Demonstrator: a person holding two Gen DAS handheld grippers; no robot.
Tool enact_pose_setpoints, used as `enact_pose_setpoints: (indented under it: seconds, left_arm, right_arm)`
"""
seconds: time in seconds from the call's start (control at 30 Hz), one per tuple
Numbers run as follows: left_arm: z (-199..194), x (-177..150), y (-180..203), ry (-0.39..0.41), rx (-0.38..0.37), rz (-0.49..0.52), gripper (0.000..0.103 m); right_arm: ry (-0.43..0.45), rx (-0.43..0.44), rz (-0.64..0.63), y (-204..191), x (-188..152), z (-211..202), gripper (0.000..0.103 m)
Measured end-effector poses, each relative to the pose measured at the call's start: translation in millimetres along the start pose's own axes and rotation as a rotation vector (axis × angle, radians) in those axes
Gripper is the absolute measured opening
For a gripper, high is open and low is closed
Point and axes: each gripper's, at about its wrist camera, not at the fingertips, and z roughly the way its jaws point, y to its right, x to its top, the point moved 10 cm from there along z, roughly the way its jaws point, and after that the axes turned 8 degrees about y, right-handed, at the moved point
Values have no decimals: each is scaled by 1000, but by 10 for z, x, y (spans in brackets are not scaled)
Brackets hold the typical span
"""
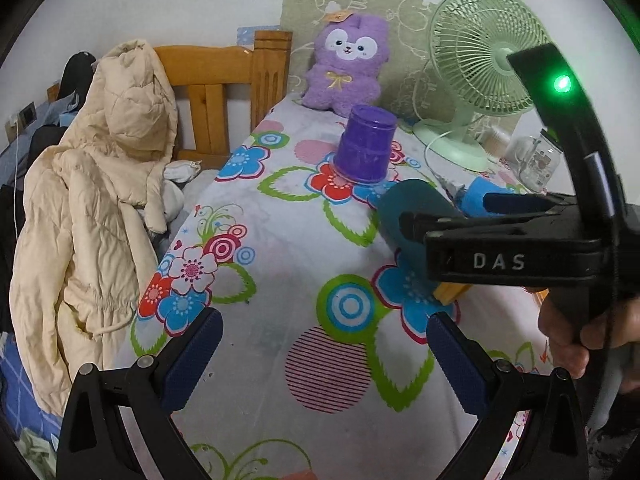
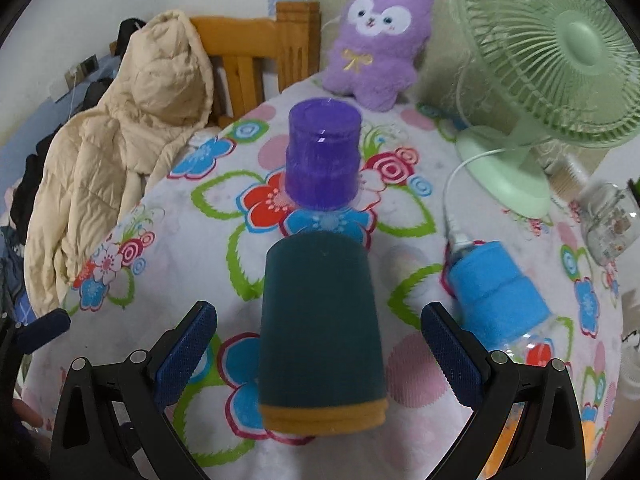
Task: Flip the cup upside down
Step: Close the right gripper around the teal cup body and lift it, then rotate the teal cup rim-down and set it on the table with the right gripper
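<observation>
Teal cup [image 2: 320, 340] upside down on floral cloth [image 2: 224, 216], between right gripper's [image 2: 318, 344] spread fingers.

Right gripper: wide open, pads [image 2: 188, 348] either side of teal cup w/ gaps, not touching; cup's orange rim band down on cloth. Left gripper [image 1: 324, 356]: wide open, holds nothing, over bare cloth nearer the edge. Purple cup [image 2: 322, 156] inverted just behind teal one; blue cup [image 2: 496, 292] inverted to the right, tilted. Plush [image 2: 380, 36] & fan [image 2: 540, 64] at back, coat [image 2: 128, 136] off left.
</observation>
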Motion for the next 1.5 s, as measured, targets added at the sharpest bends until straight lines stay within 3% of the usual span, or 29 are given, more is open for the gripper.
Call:
enact_pose_setpoints:
  seconds: [0.1, 0.17, 0.3, 0.5, 1.03, 1.5]
  left_arm:
    - [40, -12, -31, -9, 5, -5, 103]
    - [43, -19, -36, -12, 3, -9, 103]
    - [30, -34, -34, -14, 2, -13, 103]
    - [-77, -56, -8, -8, -2, -28, 103]
    - [-680, -81, 290, 58, -27, -2, 103]
    - [-997, -316, 528, 62, -56, 8, 103]
  right_arm:
    - [-32, 5, -12, -19, -44, 123, 101]
    - [-53, 9, -16, -15, -69, 179, 86]
    - [-80, 24, -5, -5, -113, 237, 71]
    - [-75, 57, 24, -7, -152, 112, 70]
    - [40, 61, 54, -3, -230, -824, 70]
    - [71, 4, 142, 175, -730, -1348, 70]
